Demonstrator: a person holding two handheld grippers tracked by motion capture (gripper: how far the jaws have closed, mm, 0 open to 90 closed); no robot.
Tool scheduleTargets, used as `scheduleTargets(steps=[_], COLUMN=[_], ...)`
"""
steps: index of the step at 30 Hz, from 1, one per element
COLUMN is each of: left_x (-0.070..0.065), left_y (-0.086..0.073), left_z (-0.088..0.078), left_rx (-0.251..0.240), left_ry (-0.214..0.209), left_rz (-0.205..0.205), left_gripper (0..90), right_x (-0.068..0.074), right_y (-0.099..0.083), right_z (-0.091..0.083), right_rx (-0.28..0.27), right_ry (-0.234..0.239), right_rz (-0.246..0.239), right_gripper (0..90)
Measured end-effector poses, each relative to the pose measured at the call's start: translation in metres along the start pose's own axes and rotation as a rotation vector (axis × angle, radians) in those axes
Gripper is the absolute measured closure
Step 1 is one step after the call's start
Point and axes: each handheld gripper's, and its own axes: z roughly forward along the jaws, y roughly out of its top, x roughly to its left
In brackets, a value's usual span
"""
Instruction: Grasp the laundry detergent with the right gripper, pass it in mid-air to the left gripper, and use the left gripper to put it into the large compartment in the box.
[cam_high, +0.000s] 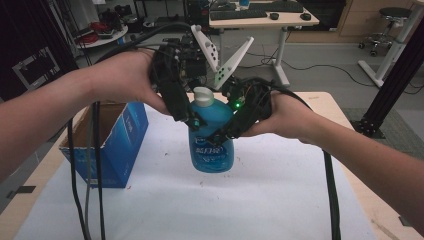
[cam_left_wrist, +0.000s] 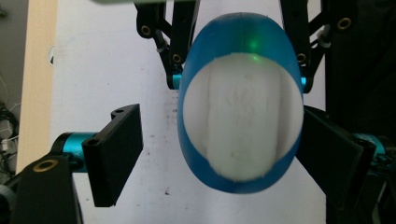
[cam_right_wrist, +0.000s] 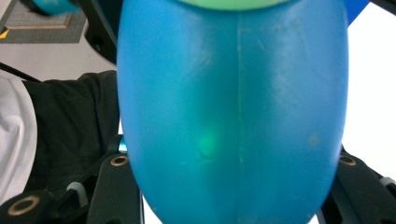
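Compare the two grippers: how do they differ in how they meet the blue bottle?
The right gripper is shut on the bottle, jaws pressing both its sides. The left gripper is open: one jaw stands clear of the bottle, the other close beside it. In the left gripper view the white cap faces the camera. Both sit at the bottle's upper part.

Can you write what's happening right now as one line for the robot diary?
held: blue plastic bottle with white cap, above white table cover | right gripper: shut on bottle | left gripper: open around cap | nearby: blue cardboard box
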Motion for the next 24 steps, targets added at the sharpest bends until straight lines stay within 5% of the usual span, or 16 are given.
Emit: scheduleTargets(steps=[7,24], left_x=[0.0004,-0.0022], left_y=[0.0037,0.0063], left_z=[0.0028,0.01], left_rx=[-0.017,0.01], left_ry=[-0.016,-0.057], left_rz=[-0.037,-0.033], left_gripper=[18.2,28.4], right_x=[-0.0011,-0.0004], right_y=[-0.0004,-0.001], right_z=[0.0009,-0.0031], right_rx=[0.007,0.001], right_ry=[-0.015,0.015], right_rz=[-0.011,0.005], right_gripper=[46.9,46.9])
